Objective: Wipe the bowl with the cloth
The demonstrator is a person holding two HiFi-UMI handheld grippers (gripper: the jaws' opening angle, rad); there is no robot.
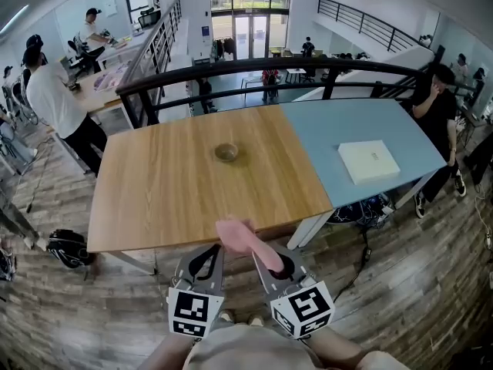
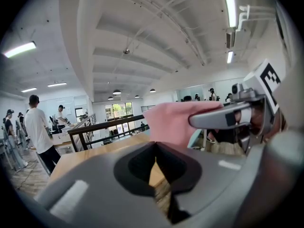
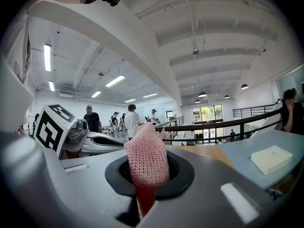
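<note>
1 small round bowl [image 1: 226, 152], dull olive-brown, stands upright with its mouth up on the wooden half of the table [image 1: 154, 191]. It is near the table's middle, close to the seam where the wood meets the blue part. 1 pink cloth [image 1: 241, 236] with an open knitted weave (the mesh shows clearly in the right gripper view) hangs in the air by the table's near edge, well apart from the bowl. It is bunched into a soft fold, pinched between the 2 jaws of the right gripper [image 3: 145, 194].
</note>
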